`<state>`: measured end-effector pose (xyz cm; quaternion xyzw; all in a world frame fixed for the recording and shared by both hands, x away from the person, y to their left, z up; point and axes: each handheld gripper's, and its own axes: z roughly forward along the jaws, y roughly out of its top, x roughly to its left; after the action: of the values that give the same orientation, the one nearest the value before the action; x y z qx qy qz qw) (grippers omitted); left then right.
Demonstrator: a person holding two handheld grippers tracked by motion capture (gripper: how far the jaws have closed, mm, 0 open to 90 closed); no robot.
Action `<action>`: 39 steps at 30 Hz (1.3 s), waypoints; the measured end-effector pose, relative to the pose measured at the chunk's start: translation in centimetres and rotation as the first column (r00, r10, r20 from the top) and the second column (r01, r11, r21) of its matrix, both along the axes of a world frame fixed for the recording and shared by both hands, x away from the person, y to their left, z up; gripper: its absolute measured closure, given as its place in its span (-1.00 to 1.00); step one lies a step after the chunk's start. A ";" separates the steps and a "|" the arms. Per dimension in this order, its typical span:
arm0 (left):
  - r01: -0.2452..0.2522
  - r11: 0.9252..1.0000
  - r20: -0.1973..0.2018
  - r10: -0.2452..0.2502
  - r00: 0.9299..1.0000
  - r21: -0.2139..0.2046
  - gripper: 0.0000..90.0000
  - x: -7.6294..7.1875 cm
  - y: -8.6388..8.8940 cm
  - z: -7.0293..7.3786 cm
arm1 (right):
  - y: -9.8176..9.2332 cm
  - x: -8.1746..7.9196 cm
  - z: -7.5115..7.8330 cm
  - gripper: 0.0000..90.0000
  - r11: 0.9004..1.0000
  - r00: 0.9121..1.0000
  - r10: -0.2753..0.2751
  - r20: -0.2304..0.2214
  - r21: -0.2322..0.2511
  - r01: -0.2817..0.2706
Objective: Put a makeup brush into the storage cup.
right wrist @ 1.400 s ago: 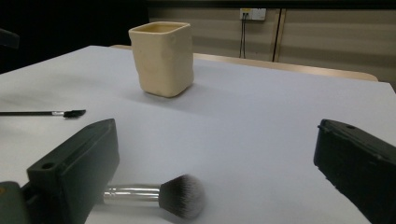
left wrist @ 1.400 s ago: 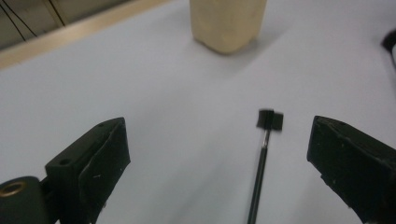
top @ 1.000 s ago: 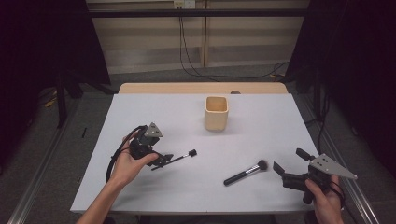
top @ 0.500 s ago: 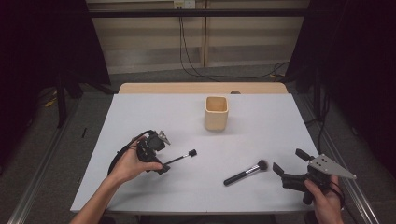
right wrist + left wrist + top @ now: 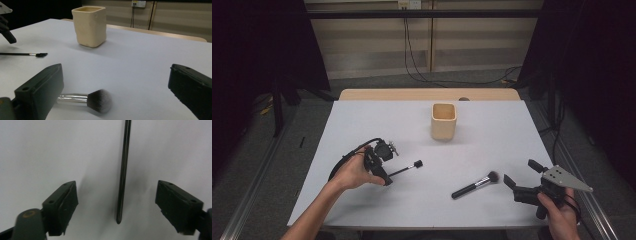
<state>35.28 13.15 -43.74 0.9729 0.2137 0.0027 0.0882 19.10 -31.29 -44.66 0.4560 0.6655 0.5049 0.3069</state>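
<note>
The big white table (image 5: 362, 125) has three small things on it. A cream cup (image 5: 444, 121) stands upright near the far middle. A fat brush (image 5: 474, 184) with a soft dark head lies on the right side, near the front. A thin black brush (image 5: 406, 169) lies on the left side, with its little flat head pointing toward the cup.

The step in hand looks like picking up the thin brush. To do it well, the left gripper (image 5: 384, 176) should keep the thin handle (image 5: 123, 175) in the middle of its jaws. It should go low enough that the pads close on the stick and do not scrape the table. It should squeeze slowly so the stick does not roll away.

The left gripper's jaws are wide apart and have just been closing a little. The handle lies between them, but neither pad touches it yet, so nothing is held.

The right gripper (image 5: 518, 180) rests low at the right front edge. Its jaws are spread wide and hold nothing. The fat brush (image 5: 86, 99) lies just in front of them.
</note>
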 end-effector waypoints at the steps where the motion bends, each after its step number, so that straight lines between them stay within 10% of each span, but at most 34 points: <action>1: 0.010 1.000 -0.011 -0.010 1.000 0.009 -0.52 0.0 -0.1 0.0 | 0.0 0.0 0.0 -1.00 1.000 1.000 0.000 -0.001 0.000 0.000; 39: 0.055 0.991 -0.087 -0.045 0.995 0.125 0.91 0.1 -1.6 -0.7 | 0.0 -0.2 0.0 -1.00 1.000 1.000 0.000 0.002 -0.005 0.000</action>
<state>35.39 11.53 -44.48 0.9808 0.1922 -0.0268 0.0171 18.86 -31.33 -44.68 0.4545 0.6666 0.5038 0.3087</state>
